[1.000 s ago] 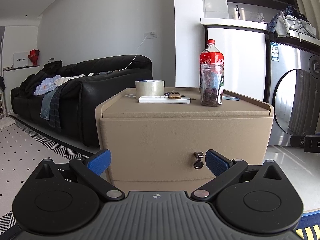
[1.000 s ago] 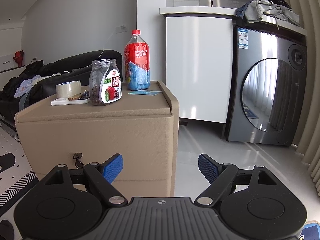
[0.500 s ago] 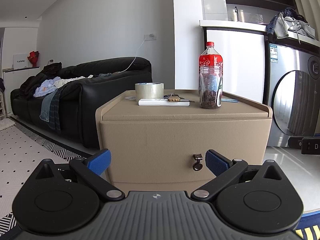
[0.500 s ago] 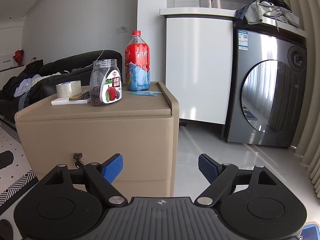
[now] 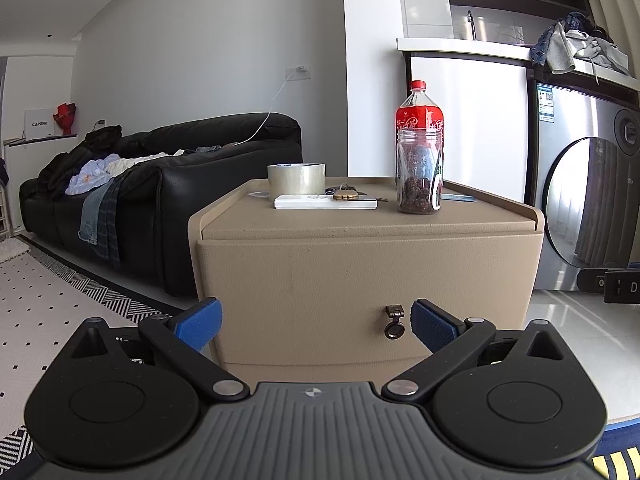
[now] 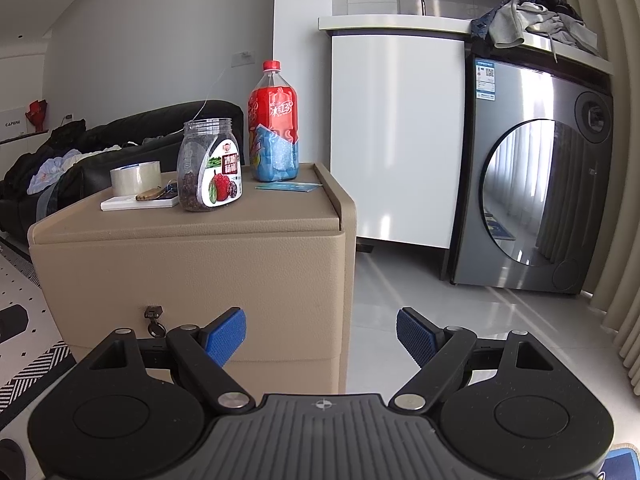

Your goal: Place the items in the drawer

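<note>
Both low, level, near the cabinet (image 5: 368, 272): left view square on its drawer front, right view off its right corner (image 6: 344, 240). Shared: cabinet, sofa (image 5: 168, 184), washer (image 6: 536, 184).

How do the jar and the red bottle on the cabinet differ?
The jar is short and wide, while the bottle is tall with a narrow neck. The jar has no lid showing, but the bottle wears a red cap. The jar holds a dark layer at the bottom; the bottle looks stuffed with something blue. The jar stands nearer the cabinet front, the bottle behind it. Both are clear, labelled and upright.
</note>
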A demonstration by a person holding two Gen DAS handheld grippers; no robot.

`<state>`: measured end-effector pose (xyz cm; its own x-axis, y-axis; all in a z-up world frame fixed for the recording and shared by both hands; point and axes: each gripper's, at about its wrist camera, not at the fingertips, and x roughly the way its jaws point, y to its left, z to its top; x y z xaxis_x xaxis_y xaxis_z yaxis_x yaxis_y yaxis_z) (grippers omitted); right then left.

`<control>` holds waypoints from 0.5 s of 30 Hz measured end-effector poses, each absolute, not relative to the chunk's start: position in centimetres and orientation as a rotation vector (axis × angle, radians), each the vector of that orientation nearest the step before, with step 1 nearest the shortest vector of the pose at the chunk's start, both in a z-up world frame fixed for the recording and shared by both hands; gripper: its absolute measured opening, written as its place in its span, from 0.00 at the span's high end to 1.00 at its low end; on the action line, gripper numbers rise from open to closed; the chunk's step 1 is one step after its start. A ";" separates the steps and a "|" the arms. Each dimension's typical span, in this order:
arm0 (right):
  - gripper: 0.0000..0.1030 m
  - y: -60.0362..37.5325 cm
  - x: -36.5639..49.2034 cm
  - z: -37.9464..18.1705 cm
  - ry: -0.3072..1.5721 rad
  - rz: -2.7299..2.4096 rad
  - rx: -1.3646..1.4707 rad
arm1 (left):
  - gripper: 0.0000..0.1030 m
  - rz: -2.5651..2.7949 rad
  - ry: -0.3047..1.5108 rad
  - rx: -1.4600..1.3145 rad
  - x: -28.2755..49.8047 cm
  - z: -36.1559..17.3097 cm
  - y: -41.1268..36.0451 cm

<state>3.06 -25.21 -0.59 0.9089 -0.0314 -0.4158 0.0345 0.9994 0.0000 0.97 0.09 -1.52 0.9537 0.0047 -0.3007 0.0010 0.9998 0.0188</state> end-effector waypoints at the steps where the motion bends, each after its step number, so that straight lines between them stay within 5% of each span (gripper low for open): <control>1: 0.17 -25.2 3.1 -0.6 0.429 -0.034 0.009 | 0.00 0.002 0.305 0.021 1.0 -1.5 0.1; 15: 0.17 -25.0 3.1 -0.7 0.429 -0.033 -0.001 | 0.00 0.000 0.310 0.020 1.1 -1.7 -0.1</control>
<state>3.08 -25.05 -0.73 0.9090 -0.0320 -0.4155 0.0318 0.9995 -0.0075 1.14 -0.11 -1.68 0.9525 0.0027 -0.3046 0.0035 0.9998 0.0200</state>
